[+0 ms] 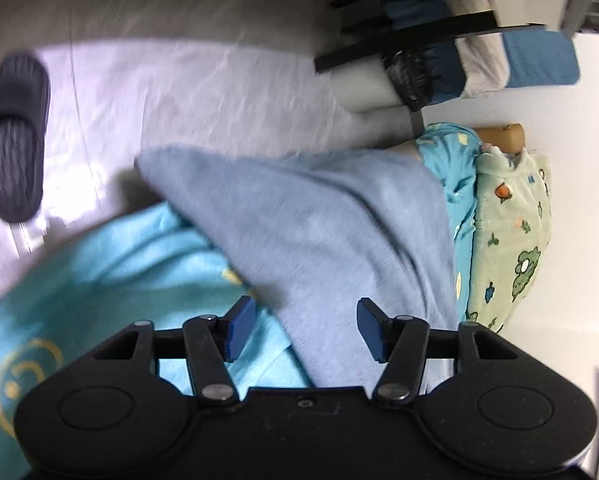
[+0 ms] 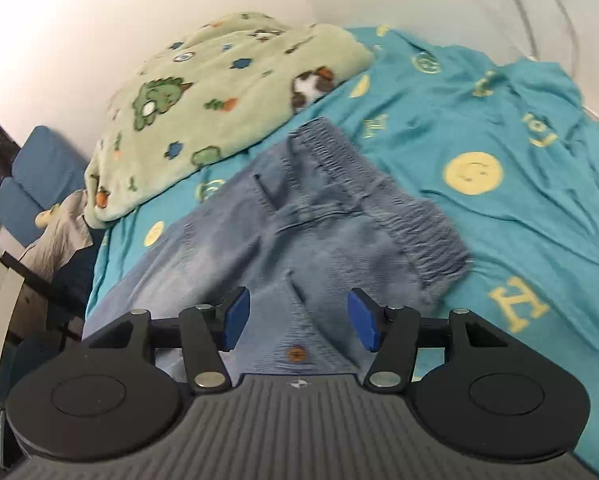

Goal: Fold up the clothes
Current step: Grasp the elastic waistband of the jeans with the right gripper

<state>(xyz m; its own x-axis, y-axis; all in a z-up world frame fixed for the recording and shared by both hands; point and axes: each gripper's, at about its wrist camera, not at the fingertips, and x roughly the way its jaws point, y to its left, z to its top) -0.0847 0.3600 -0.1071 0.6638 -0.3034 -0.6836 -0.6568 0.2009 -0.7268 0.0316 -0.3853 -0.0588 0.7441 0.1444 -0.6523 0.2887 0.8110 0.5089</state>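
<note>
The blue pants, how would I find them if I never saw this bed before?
Look for the big turquoise bedspread with yellow smiley faces. In its middle, beside the fuzzy green dinosaur blanket, lie the blue-grey pants, right in front of the right gripper. Only they have a scrunchy elastic waistband and a small brown button.

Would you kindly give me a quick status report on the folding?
Left gripper open, right gripper open, neither holding. Blue-grey trousers unfolded on teal bedsheet. Green dinosaur blanket bunched beside them.
</note>
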